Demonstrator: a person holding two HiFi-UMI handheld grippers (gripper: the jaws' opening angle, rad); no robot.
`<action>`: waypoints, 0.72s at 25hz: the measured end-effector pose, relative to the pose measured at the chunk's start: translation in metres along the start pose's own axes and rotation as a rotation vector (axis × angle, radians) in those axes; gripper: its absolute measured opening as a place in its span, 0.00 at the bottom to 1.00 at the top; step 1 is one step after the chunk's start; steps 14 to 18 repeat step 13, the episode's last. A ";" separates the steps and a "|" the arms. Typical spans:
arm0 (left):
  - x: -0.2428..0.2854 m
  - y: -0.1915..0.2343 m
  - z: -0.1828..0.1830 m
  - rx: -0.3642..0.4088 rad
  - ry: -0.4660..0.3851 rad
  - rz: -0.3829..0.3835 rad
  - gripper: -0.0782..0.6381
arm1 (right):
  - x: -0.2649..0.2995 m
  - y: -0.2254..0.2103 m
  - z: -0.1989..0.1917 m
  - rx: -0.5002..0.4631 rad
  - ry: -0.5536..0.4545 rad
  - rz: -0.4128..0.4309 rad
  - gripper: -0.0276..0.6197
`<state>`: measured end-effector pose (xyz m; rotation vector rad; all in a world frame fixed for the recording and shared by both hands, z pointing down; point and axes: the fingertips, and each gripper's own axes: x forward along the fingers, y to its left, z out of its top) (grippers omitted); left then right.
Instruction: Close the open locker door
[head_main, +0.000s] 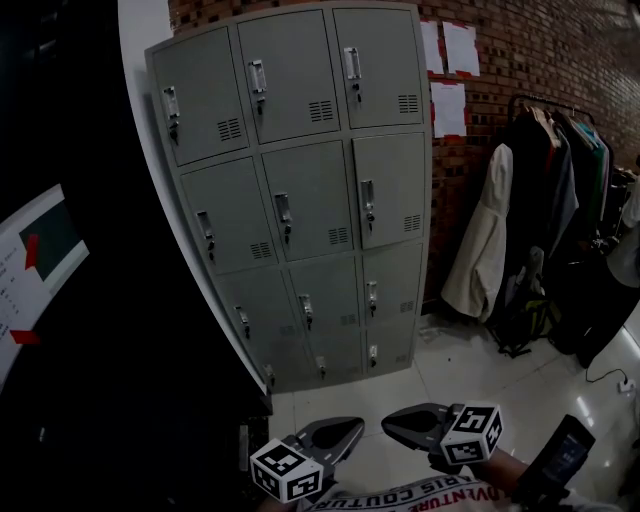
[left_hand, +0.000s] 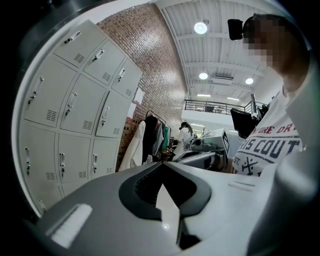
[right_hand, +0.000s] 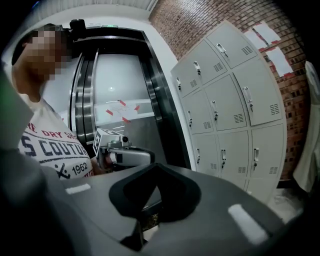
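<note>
A grey bank of lockers (head_main: 300, 190) stands against the brick wall, three columns wide; it also shows in the left gripper view (left_hand: 75, 105) and the right gripper view (right_hand: 230, 110). Every door I can see lies flush, and none stands visibly open. Both grippers are held low near the person's chest, well short of the lockers. My left gripper (head_main: 355, 430) is shut with nothing in it, jaws meeting at the tip (left_hand: 161, 164). My right gripper (head_main: 390, 425) is shut and empty too (right_hand: 158, 165). Their tips point toward each other, a small gap apart.
A clothes rack (head_main: 560, 200) with hanging coats stands right of the lockers, and bags lie on the floor below it. Papers (head_main: 450, 60) are stuck on the brick wall. A dark lift doorway (right_hand: 115, 95) is left of the lockers. White tiled floor (head_main: 470, 370) lies ahead.
</note>
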<state>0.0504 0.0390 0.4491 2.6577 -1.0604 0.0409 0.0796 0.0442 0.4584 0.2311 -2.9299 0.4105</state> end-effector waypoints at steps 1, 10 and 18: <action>0.000 -0.001 0.001 0.003 0.000 -0.002 0.12 | 0.000 0.001 0.001 0.000 -0.005 -0.001 0.03; -0.004 -0.004 0.004 0.007 -0.005 -0.005 0.12 | -0.002 0.006 0.002 0.007 -0.020 0.006 0.03; -0.005 -0.007 0.003 0.007 -0.006 -0.006 0.12 | -0.004 0.008 0.001 0.007 -0.020 0.004 0.03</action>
